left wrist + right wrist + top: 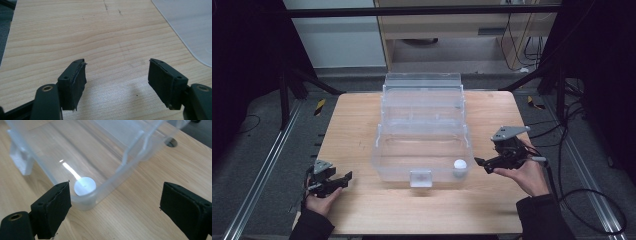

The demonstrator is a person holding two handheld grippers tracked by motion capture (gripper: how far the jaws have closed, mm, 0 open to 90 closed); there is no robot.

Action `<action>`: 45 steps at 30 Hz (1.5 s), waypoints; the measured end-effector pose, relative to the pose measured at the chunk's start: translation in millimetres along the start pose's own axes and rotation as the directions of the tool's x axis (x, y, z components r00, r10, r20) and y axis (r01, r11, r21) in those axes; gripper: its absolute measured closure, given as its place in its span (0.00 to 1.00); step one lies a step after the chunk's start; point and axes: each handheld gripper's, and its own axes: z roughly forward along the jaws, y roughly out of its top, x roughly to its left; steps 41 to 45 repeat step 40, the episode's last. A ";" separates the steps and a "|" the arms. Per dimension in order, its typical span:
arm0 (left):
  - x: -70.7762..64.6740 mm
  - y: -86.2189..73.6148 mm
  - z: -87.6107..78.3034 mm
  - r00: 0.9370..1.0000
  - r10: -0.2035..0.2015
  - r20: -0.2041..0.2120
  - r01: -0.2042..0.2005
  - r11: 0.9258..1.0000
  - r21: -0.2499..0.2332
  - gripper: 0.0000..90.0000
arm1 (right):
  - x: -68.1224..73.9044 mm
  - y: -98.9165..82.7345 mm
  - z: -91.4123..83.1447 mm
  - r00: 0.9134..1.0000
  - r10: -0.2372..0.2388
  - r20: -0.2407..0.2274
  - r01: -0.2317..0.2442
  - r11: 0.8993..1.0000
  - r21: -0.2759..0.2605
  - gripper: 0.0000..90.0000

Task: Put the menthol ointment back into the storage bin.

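A clear plastic box (384, 165) stands open in the middle of the wooden table, its lid (422, 82) tipped back behind it. Inside, in the front right corner, lies a small white round piece (459, 164), also plain in the right gripper view (85, 185). My right gripper (482, 164) is open just right of that corner, outside the wall (117, 182), with nothing between its pads (53, 205). My left gripper (346, 178) is open near the table's front left, over bare wood, jaws wide apart (117, 82).
The box has a white latch (420, 177) on its front wall. The table (357, 125) has bare wood left, right and in front of the box. Metal rails (267, 160) and cables (592, 200) lie on the floor at both sides. A round hole (171, 142) sits in the tabletop.
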 end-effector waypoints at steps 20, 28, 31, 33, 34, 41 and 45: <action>1.6 -0.6 0.8 1.000 -0.003 -0.008 0.003 1.000 0.000 0.31 | -19.6 -73.2 14.5 0.965 0.244 0.099 -0.233 0.966 -0.111 0.08; 3.2 -1.3 2.1 1.000 -0.006 -0.018 0.005 1.000 -0.006 0.27 | -29.4 -102.5 15.2 0.939 0.309 0.149 -0.293 0.949 -0.119 0.06; 3.8 -1.6 2.2 1.000 -0.003 -0.025 0.003 1.000 -0.010 0.26 | -33.2 -110.2 16.3 0.933 0.314 0.176 -0.299 0.948 -0.107 0.04; 4.3 -1.7 2.1 1.000 -0.005 -0.027 0.005 1.000 -0.014 0.26 | -35.9 -116.1 18.8 0.930 0.320 0.184 -0.308 0.947 -0.091 0.04; 4.7 -1.8 2.0 1.000 -0.004 -0.028 0.004 1.000 -0.014 0.25 | -36.7 -118.0 19.5 0.926 0.330 0.186 -0.320 0.944 -0.082 0.03; 5.7 -2.2 2.2 1.000 -0.004 -0.029 0.004 1.000 -0.021 0.25 | -42.7 -127.2 20.7 0.918 0.335 0.212 -0.328 0.942 -0.069 0.03; 5.7 -2.2 2.2 1.000 -0.004 -0.029 0.004 1.000 -0.021 0.25 | -42.7 -127.2 20.7 0.918 0.335 0.212 -0.328 0.942 -0.069 0.03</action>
